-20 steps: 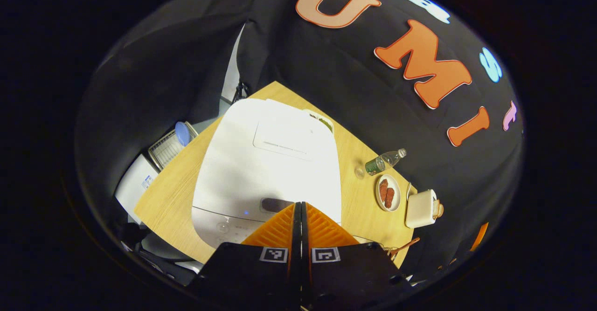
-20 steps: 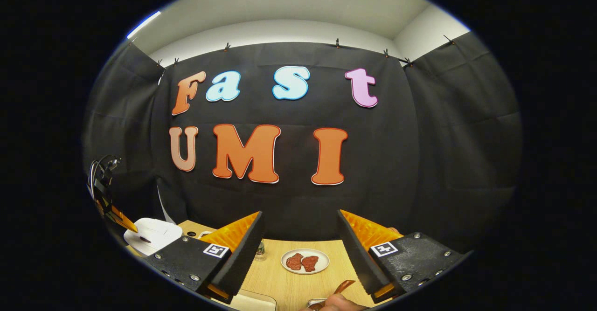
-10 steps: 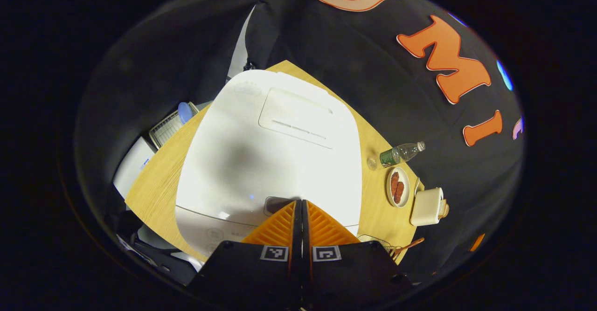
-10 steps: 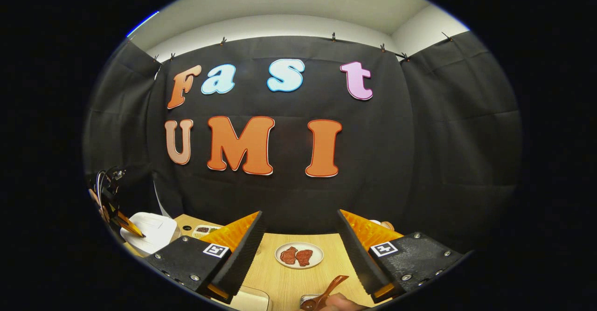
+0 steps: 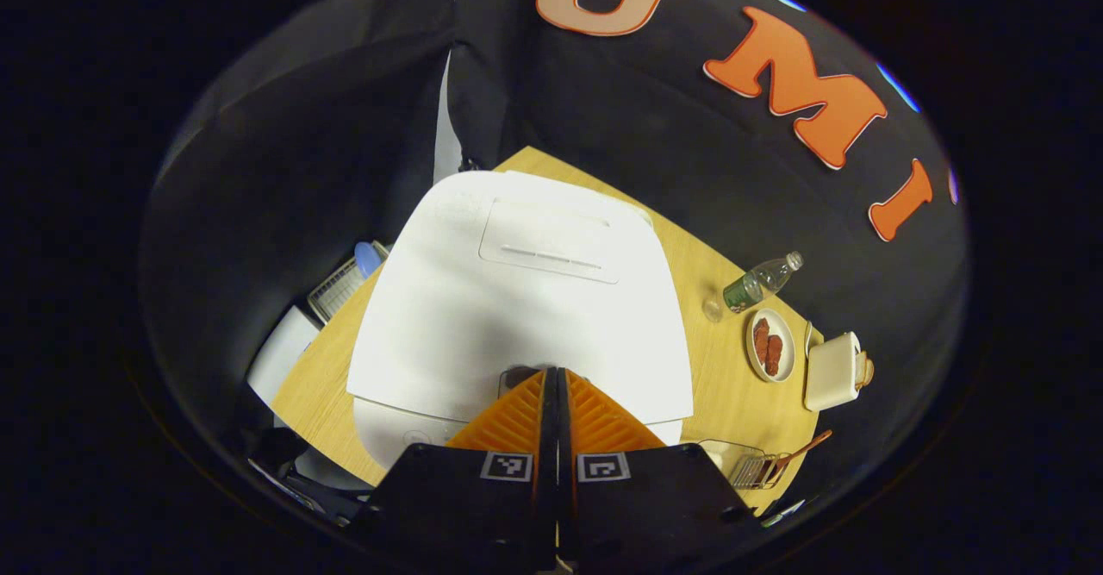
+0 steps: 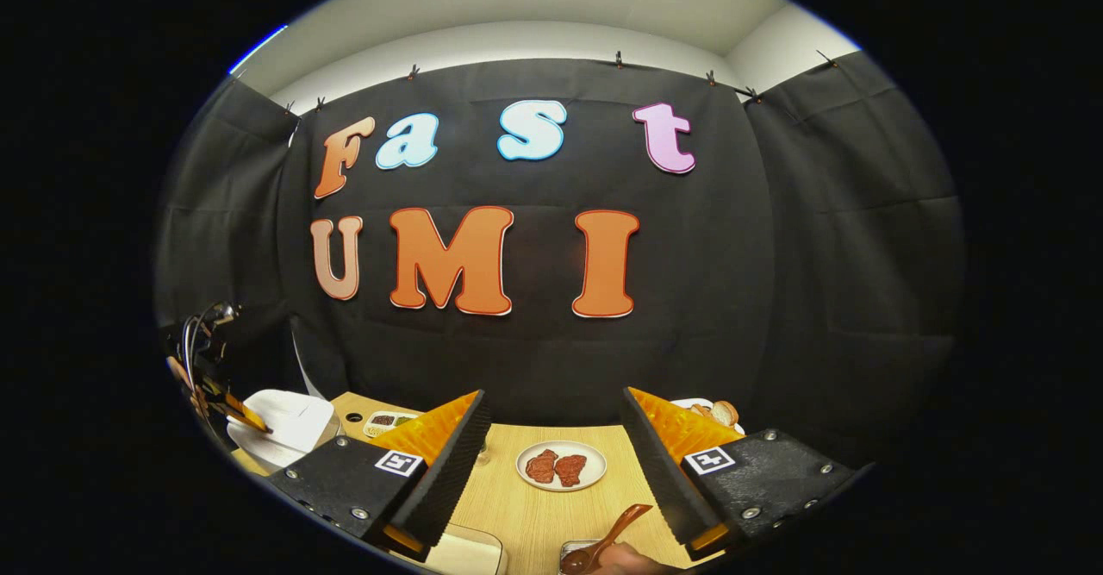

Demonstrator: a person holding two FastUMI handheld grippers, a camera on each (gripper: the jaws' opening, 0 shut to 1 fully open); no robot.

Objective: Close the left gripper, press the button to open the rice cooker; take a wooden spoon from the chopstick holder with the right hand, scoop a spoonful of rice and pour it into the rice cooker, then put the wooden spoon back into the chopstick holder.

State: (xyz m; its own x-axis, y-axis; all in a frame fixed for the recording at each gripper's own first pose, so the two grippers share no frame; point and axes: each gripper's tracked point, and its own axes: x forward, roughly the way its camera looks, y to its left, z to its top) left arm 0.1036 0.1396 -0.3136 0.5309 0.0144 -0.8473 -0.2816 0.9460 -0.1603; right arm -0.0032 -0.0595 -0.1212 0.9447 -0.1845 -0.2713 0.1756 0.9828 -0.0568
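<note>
Left gripper (image 5: 551, 374): fingers pressed together, tips set on the button (image 5: 515, 378) at the front edge of the lid.
Rice cooker (image 5: 517, 308): white, directly ahead of the closed fingers; lid seen slightly raised at the front.
Right gripper (image 6: 551, 424): fingers spread wide, nothing held between them.
Wooden spoon (image 6: 607, 542): seen low between the open fingers, standing in the chopstick holder (image 6: 576, 552).
Plate (image 6: 561, 465): placed beyond the fingertips on the table (image 6: 517, 515).

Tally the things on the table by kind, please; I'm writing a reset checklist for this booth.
Rice cooker: 1
Water bottle: 1
Plate of meat: 1
Toaster with bread: 1
Wire chopstick holder: 1
Wooden spoon: 1
Sectioned tray of food: 1
Total: 7
</note>
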